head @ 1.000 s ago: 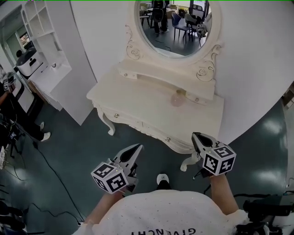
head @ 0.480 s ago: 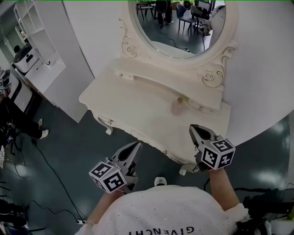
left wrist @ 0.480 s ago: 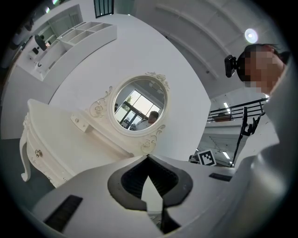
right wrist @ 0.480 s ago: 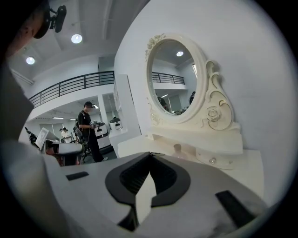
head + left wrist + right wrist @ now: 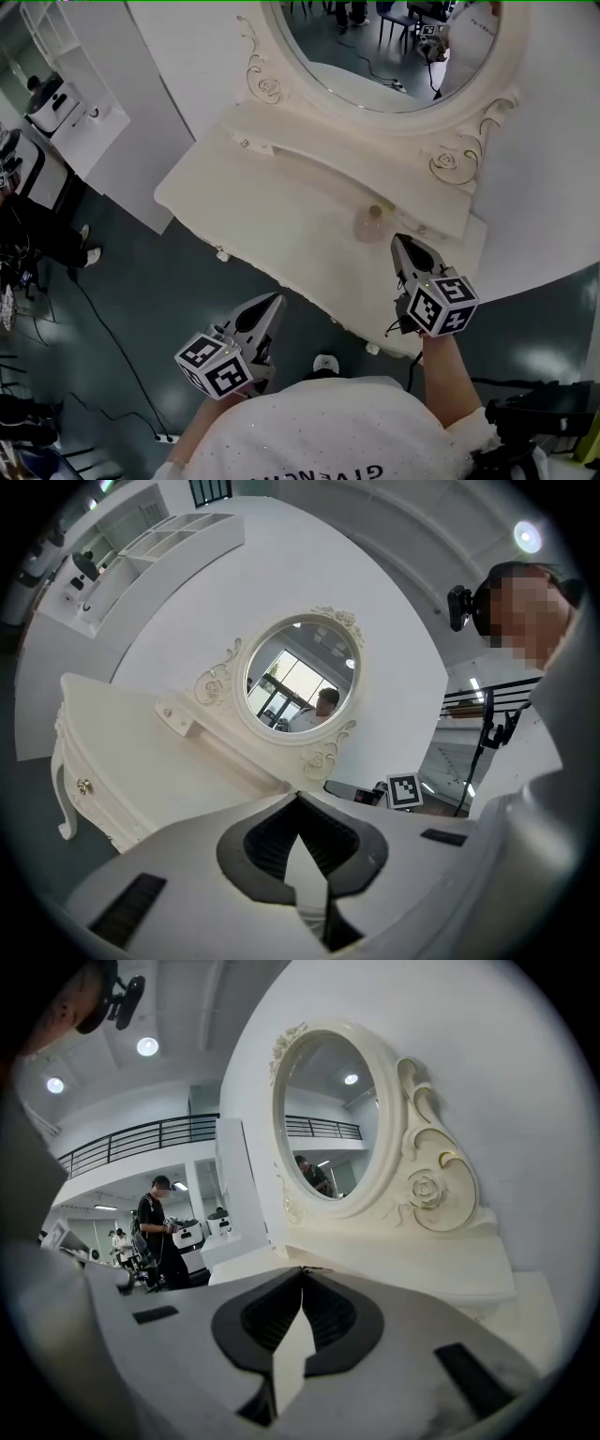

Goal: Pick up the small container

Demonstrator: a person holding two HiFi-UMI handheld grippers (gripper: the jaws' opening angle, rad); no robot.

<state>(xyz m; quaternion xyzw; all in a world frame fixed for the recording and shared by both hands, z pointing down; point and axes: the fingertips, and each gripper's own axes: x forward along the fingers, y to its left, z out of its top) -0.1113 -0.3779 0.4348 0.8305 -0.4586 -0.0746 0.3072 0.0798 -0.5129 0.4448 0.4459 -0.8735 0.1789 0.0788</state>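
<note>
The small container, a pale pink translucent jar with a rounded cap, stands on the cream dressing table near its right end, just below the mirror shelf. My right gripper hovers over the table's right front, its tip a short way right of the jar and apart from it; its jaws are shut and empty. My left gripper hangs below the table's front edge over the floor, also shut with nothing in it. Neither gripper view shows the jar.
An oval mirror in a carved frame rises behind the table, with a narrow shelf under it. White shelving stands at the far left, with a person and cables on the dark floor.
Both grippers and the head have come closer to the table. The right gripper has moved from in front of the table's edge to over its top, close to the jar. Both jaws stayed shut.
</note>
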